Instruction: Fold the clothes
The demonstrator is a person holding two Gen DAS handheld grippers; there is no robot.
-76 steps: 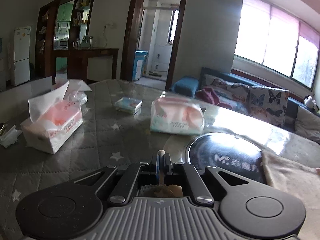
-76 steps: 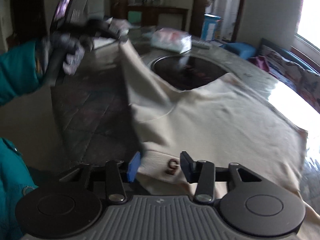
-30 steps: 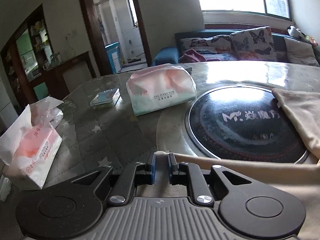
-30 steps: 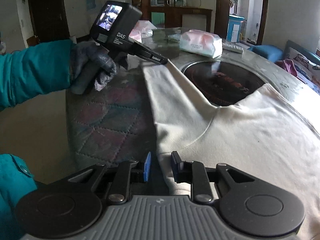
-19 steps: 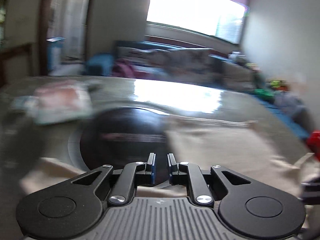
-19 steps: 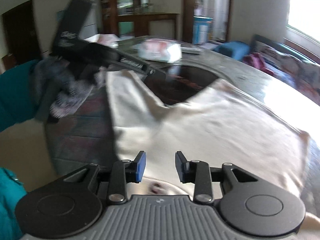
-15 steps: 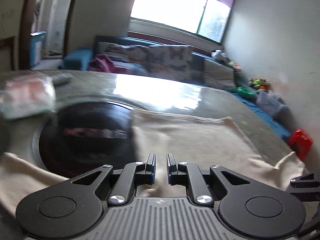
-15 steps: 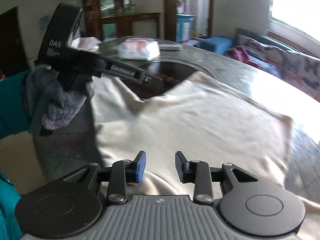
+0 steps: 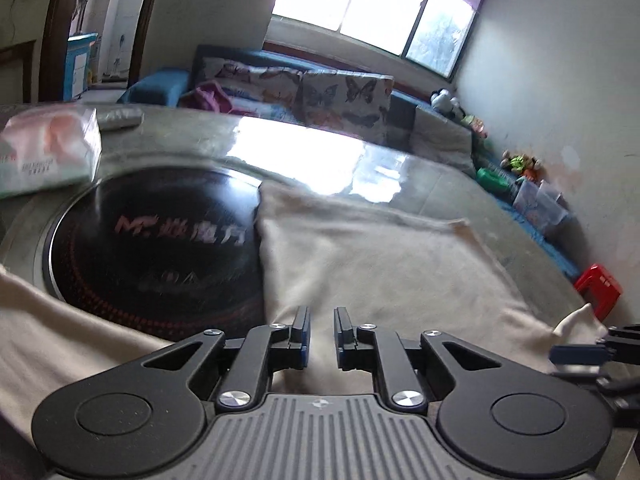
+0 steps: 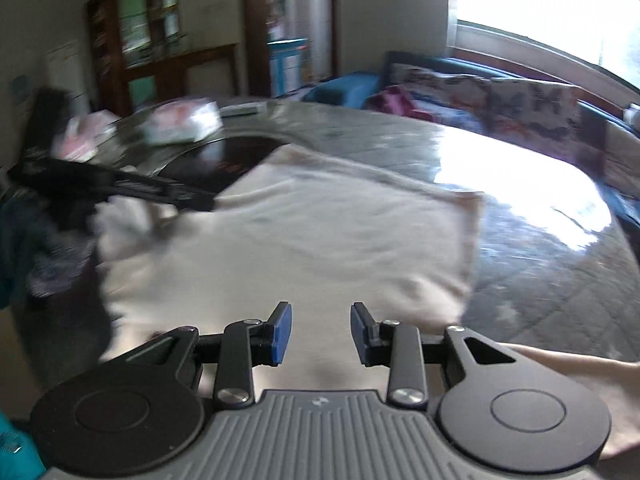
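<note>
A cream garment (image 9: 380, 264) lies spread on the glass-topped table (image 9: 304, 148), one sleeve (image 9: 60, 332) trailing to the left past the black round hob plate (image 9: 152, 240). My left gripper (image 9: 321, 332) hovers low over the garment's near edge, jaws a little apart with nothing between them. The right gripper (image 10: 320, 334) stands open over the same cream garment (image 10: 320, 240), which is motion-blurred. Its blue pad shows at the far right of the left wrist view. The left tool (image 10: 120, 188) appears blurred in the right wrist view, held by a gloved hand (image 10: 48, 276).
A tissue pack (image 9: 44, 156) and a remote (image 9: 120, 118) lie at the table's far left. A sofa with butterfly cushions (image 9: 340, 96) runs under the window. A red stool (image 9: 598, 290) stands on the floor at right. Bright glare covers the far tabletop (image 10: 520, 176).
The left gripper let go of the sleeve and swung right over the garment's body. The right gripper released the hem, opened wider and moved right.
</note>
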